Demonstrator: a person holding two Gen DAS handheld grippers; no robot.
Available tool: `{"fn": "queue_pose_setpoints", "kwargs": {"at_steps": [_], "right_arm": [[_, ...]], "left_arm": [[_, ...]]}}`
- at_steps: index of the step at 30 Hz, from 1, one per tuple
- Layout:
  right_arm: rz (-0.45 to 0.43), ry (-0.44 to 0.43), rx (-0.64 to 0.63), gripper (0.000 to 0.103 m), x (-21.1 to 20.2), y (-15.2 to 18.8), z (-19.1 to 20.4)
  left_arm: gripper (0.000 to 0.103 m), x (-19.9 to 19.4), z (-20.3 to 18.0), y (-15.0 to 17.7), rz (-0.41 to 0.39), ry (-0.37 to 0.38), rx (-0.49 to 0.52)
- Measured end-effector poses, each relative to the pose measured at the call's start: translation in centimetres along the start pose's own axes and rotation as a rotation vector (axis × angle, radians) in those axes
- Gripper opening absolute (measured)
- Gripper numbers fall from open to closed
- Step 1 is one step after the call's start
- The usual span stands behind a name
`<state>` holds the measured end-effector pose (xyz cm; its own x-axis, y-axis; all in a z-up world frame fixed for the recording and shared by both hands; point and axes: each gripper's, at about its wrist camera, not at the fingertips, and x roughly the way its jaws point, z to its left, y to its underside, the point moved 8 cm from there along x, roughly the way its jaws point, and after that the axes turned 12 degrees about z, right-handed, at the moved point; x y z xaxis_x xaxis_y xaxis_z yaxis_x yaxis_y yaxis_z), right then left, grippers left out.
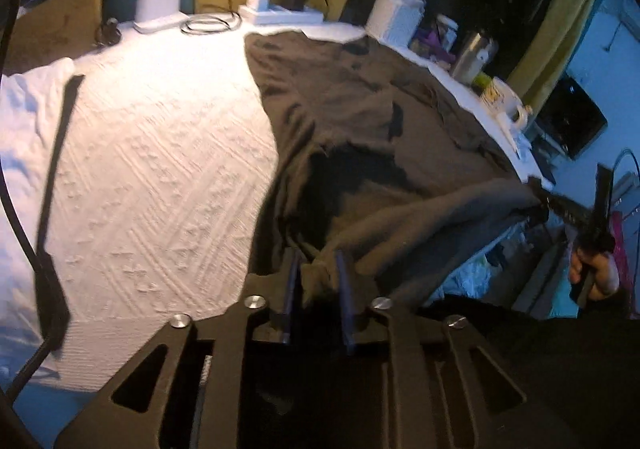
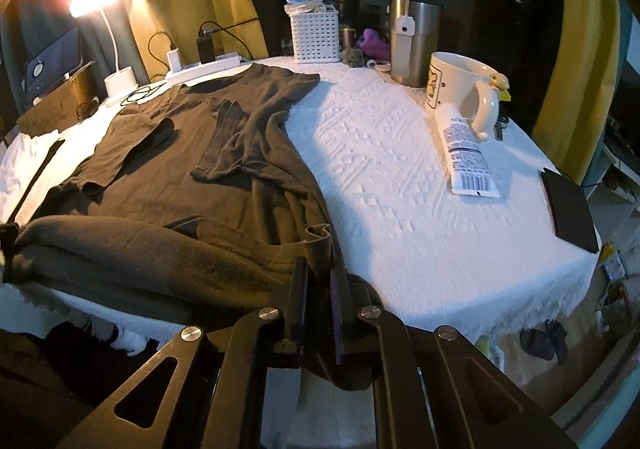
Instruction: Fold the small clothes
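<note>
A dark brown T-shirt (image 1: 380, 109) (image 2: 180, 153) lies spread on a white textured tablecloth (image 1: 160, 153) (image 2: 400, 185), both sleeves folded in over its body. Its near hem is lifted off the table edge and stretched between the two grippers. My left gripper (image 1: 318, 269) is shut on a bunched corner of the hem. My right gripper (image 2: 320, 273) is shut on the other hem corner. In the left wrist view the right gripper (image 1: 560, 205) shows at the far right with a hand (image 1: 596, 273) behind it. The left gripper's tip (image 2: 8, 245) shows at the right wrist view's left edge.
Along the back edge stand a lit lamp (image 2: 116, 81), a power strip (image 2: 208, 65) with chargers, a white basket (image 2: 316, 33), a steel tumbler (image 2: 414, 41) and a mug (image 2: 460, 85). A tube (image 2: 464, 153) and a black flat case (image 2: 568, 205) lie right. A black strip (image 1: 56, 177) lies left.
</note>
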<state>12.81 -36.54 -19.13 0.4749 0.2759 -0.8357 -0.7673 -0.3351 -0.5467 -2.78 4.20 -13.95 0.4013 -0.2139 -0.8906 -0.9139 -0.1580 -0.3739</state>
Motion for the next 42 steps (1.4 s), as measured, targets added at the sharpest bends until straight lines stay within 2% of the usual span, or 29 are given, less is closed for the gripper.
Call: {"fn": "queue_pose_setpoints", "kwargs": {"at_steps": [3, 5, 7, 8, 11, 13, 15, 17, 25, 31, 33, 34, 38, 40, 42], "right_arm": [[-0.008, -0.003, 0.01, 0.009, -0.4, 0.5, -0.3], [-0.011, -0.007, 0.013, 0.009, -0.6, 0.9, -0.4], [-0.012, -0.008, 0.019, 0.009, -0.7, 1.2, -0.6], [-0.011, -0.011, 0.02, 0.009, -0.7, 1.3, -0.6], [-0.015, -0.009, 0.021, 0.009, -1.0, 1.4, -0.7], [-0.027, -0.004, 0.024, 0.008, -1.5, 1.3, -0.8], [-0.044, 0.004, 0.029, 0.007, -2.2, 1.1, -1.0], [-0.068, 0.005, 0.035, 0.007, -3.0, 0.7, -1.3], [-0.115, -0.002, 0.028, 0.006, -4.8, -0.5, -0.9], [-0.199, 0.011, 0.022, 0.006, -7.9, -2.3, -0.9], [-0.232, 0.019, 0.021, 0.006, -9.0, -2.9, -1.0], [-0.251, 0.023, 0.02, 0.006, -9.5, -3.3, -1.1], [-0.256, 0.036, 0.028, 0.006, -9.4, -3.8, -1.6], [-0.241, 0.033, 0.042, 0.006, -8.7, -3.6, -1.8], [-0.227, 0.033, 0.053, 0.006, -7.9, -3.4, -2.1]], "left_arm": [[0.025, 0.0, 0.3, -0.2, -0.008, -0.016, -0.006], [0.025, 0.6, -0.2, -0.2, 0.003, -0.022, 0.028], [0.04, 1.4, -0.6, 0.1, 0.007, -0.036, 0.058], [0.054, 1.7, -0.7, 0.1, 0.01, -0.041, 0.061], [0.056, 2.5, -0.4, 0.4, 0.014, -0.067, 0.06], [0.053, 2.6, -0.4, 0.5, 0.004, -0.072, 0.061], [0.013, 2.7, -0.3, 0.5, -0.002, -0.09, 0.057], [0.005, 2.1, -0.2, 0.3, -0.025, -0.105, 0.06], [0.003, -3.0, -2.4, -0.6, -0.171, -0.114, 0.12], [0.003, -5.7, -4.0, -1.1, -0.23, -0.093, 0.162], [0.003, -5.7, -4.5, -0.7, -0.21, -0.065, 0.188], [0.003, -4.8, -4.5, -0.1, -0.149, -0.028, 0.199], [0.005, -1.3, -2.6, 2.3, 0.02, -0.06, 0.175], [0.007, -0.5, -1.8, 3.3, 0.067, -0.048, 0.148], [0.014, -1.2, -1.4, 3.6, 0.067, -0.008, 0.133]]}}
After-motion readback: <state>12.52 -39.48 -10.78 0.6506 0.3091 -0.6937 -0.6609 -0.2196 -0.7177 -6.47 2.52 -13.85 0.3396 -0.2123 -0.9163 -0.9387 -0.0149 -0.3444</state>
